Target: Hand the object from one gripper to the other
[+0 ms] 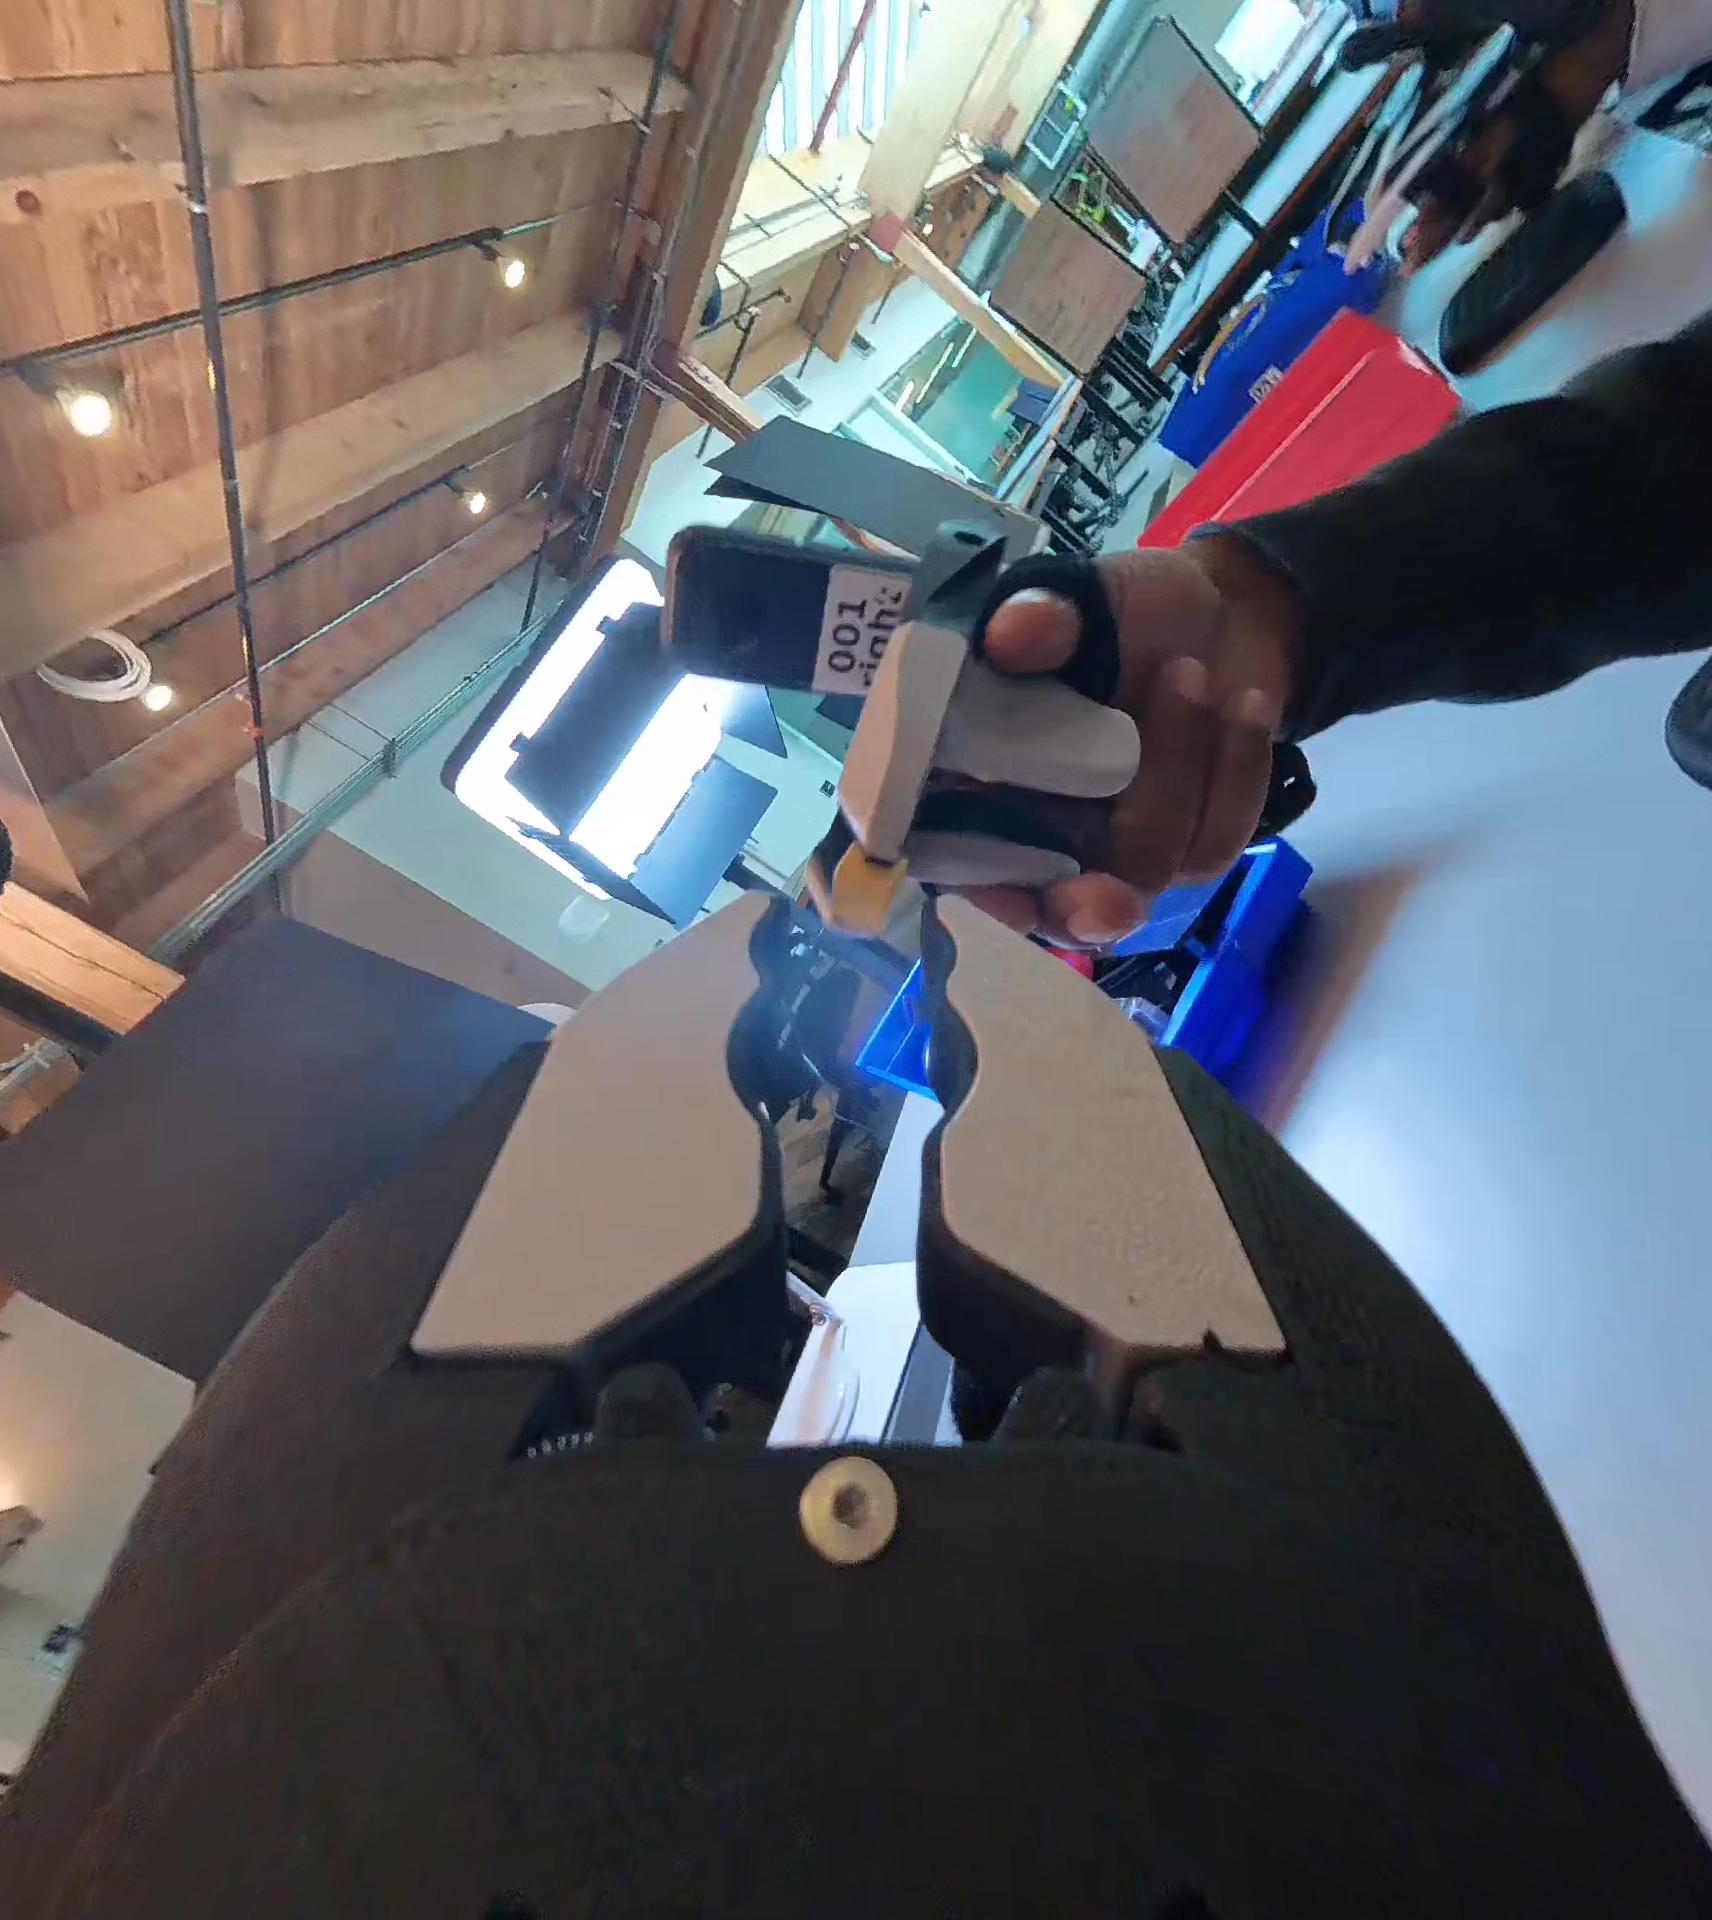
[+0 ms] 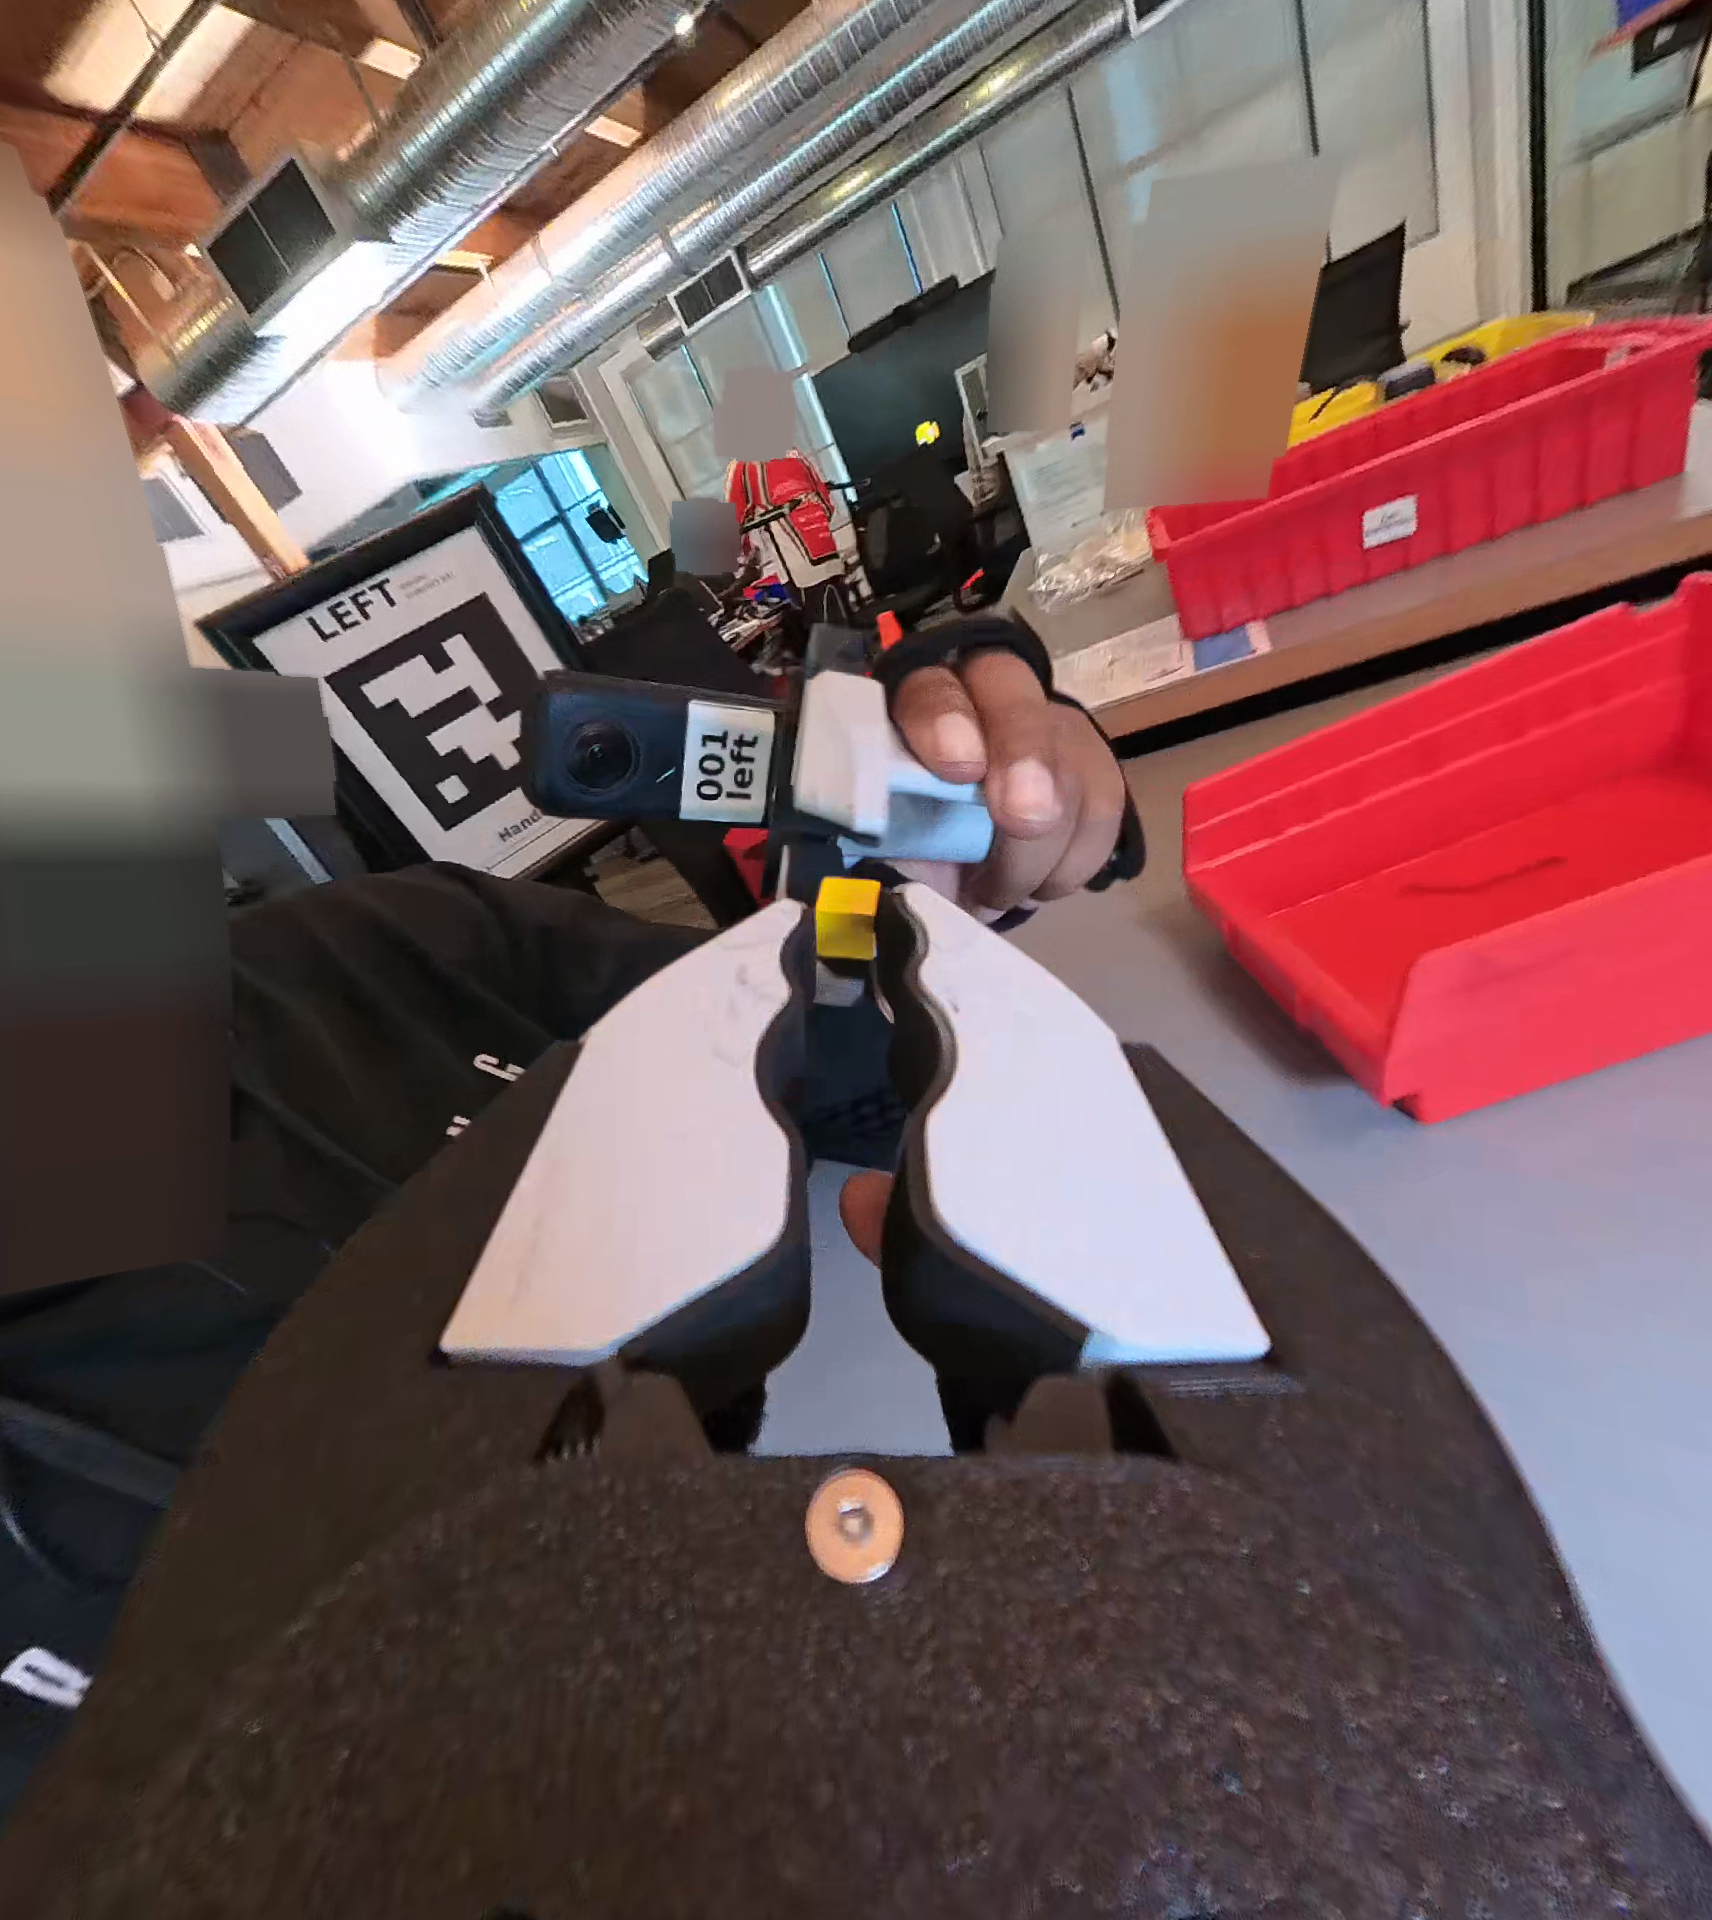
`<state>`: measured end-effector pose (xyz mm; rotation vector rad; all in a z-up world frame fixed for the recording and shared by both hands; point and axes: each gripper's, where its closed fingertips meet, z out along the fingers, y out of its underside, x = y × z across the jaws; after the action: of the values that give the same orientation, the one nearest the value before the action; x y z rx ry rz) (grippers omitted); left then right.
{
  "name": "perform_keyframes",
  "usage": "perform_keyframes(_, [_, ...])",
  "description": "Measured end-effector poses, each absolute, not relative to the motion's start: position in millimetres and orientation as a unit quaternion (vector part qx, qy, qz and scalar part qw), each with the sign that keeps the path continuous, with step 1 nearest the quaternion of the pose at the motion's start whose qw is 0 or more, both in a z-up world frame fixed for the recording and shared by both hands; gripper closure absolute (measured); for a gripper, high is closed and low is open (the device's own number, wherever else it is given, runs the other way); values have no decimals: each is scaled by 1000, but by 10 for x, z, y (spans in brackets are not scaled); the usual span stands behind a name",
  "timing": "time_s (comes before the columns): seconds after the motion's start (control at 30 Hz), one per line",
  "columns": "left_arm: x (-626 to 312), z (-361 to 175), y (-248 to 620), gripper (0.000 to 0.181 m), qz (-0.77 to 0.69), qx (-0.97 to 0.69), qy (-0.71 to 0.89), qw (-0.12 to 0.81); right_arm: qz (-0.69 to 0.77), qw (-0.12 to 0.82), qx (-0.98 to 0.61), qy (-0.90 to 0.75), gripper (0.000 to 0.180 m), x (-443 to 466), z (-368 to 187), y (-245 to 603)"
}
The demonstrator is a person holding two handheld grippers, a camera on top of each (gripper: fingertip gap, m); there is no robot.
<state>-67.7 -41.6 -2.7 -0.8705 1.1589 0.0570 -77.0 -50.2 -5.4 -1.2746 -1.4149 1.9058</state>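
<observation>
Now, mid-handover: you hold both grippers up above the grey counter (image 2: pixel 1454 1247), to the left of the open red bin (image 2: pixel 1517 862), with their tips meeting nose to nose. The task's object, a small yellow block (image 2: pixel 847 916), sits in the air right where the tips meet, clear of the counter and well left of the red bin.

As far as the views show, the block is lifted and presented, but the pass itself is not finished. What looks to be left is for the receiving gripper to close on the block and for the giving gripper to let go.

Your right gripper (image 2: pixel 857 920) has its two pale fingers drawn close together. The block fills almost all of the narrow gap between their tips, so it appears to be pinched there. The left wrist view agrees, showing the block at the very tip of that gripper.

Your left gripper (image 1: pixel 852 920) is spread wider. Its fingertips stand apart on either side of the block, with visible space between pad and block on both sides. It seems to bracket the block without gripping it; whether either pad touches the block cannot be told from these views.

Your left hand (image 2: pixel 1028 790), in a dark fingerless glove, wraps the left gripper's handle, nearer the red bin than the block is.
</observation>
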Motion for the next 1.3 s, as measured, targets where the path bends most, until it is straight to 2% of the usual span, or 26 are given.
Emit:
perform_keyframes(0.17, [-658, -80, -415, 168, 26, -401, 541, 739, 713, 178, -464, -495, 168, -806, -98, -514])
perform_keyframes(0.27, [-675, -51, -394, 169, 5, -415, 526, 742, 713, 199, -460, -491, 168, -812, -56, -485])
perform_keyframes(0.33, [-712, 35, -375, 169, -56, -441, 489, 751, 692, 279, -439, -501, 159, -784, 50, -423])
perform_keyframes(0.4, [-756, 148, -383, 169, -171, -469, 437, 749, 635, 395, -404, -527, 157, -712, 155, -371])
perform_keyframes(0.57, [-859, 344, -328, 169, -423, -515, 292, 686, 370, 666, -294, -577, 156, -628, 293, -312])
perform_keyframes(0.63, [-857, 399, -327, 169, -517, -511, 232, 646, 271, 737, -261, -562, 157, -669, 337, -295])
perform_keyframes(0.73, [-814, 400, -307, 169, -621, -499, 155, 585, 172, 793, -233, -536, 157, -756, 358, -309])
perform_keyframes(0.9, [-731, 332, -269, 170, -684, -478, 81, 545, 90, 830, -213, -508, 162, -846, 312, -316])
perform_keyframes(1.1, [-769, 300, -218, 170, -691, -472, 52, 545, 46, 838, -217, -498, 168, -876, 277, -256])
perform_keyframes(1.23, [-757, 292, -221, 168, -677, -482, 89, 549, 107, 809, -248, -523, 169, -836, 290, -219])
perform_keyframes(1.3, [-808, 280, -180, 158, -620, -502, 125, 590, 166, 775, -297, -533, 169, -746, 324, -102])
